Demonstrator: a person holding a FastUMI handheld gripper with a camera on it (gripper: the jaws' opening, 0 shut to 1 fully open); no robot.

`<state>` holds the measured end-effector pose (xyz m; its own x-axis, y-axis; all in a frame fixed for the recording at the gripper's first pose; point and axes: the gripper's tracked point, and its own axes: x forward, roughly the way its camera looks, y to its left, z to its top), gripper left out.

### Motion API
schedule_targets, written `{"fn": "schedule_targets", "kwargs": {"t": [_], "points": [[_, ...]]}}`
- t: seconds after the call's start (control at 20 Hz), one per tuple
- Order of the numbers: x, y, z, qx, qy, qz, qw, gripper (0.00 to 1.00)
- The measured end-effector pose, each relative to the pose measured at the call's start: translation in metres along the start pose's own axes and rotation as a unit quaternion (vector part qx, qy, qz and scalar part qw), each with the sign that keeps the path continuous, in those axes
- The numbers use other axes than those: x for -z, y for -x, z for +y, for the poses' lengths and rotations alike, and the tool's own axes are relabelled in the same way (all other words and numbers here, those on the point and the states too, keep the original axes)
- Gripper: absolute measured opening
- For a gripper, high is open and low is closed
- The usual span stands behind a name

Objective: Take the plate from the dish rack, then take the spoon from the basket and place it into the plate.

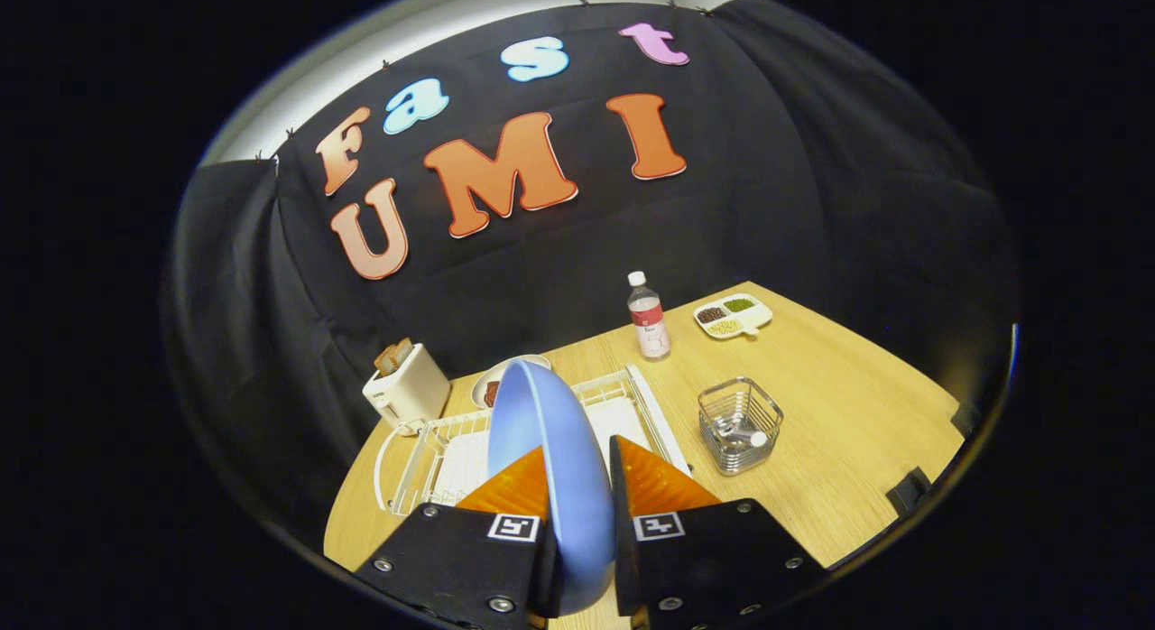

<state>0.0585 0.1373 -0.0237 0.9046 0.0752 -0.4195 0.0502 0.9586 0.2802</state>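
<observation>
- Hand-held gripper clamps both orange fingers on the blue plate.
- Plate stands on edge, glossy, above the white dish rack.
- Spoon lies in the wire basket.

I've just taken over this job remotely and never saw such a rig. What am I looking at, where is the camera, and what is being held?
The camera rides on hand-held tongs and looks forward along their two orange fingers. Both fingers press on a blue plate, held on edge above the white dish rack. Everything stands on a wooden table. Beyond the fingers, to one side, a wire basket holds the spoon. Farther back stand a water bottle and a divided white tray of beans. On the rack's other side is a white toaster with bread in it, and behind the rack a small plate partly hidden by the blue one.
</observation>
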Motion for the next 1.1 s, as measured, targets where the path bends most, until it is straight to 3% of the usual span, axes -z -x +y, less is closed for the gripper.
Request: {"fn": "schedule_targets", "kwargs": {"t": [0.3, 0.6, 1.1], "points": [[0.055, 0.025, -0.043, -0.025, -0.078, 0.027, 0.996, 0.24], [0.116, 0.03, -0.065, -0.063, -0.159, 0.056, 0.984, 0.24], [0.173, 0.005, -0.072, -0.07, -0.227, 0.098, 0.966, 0.24]]}}
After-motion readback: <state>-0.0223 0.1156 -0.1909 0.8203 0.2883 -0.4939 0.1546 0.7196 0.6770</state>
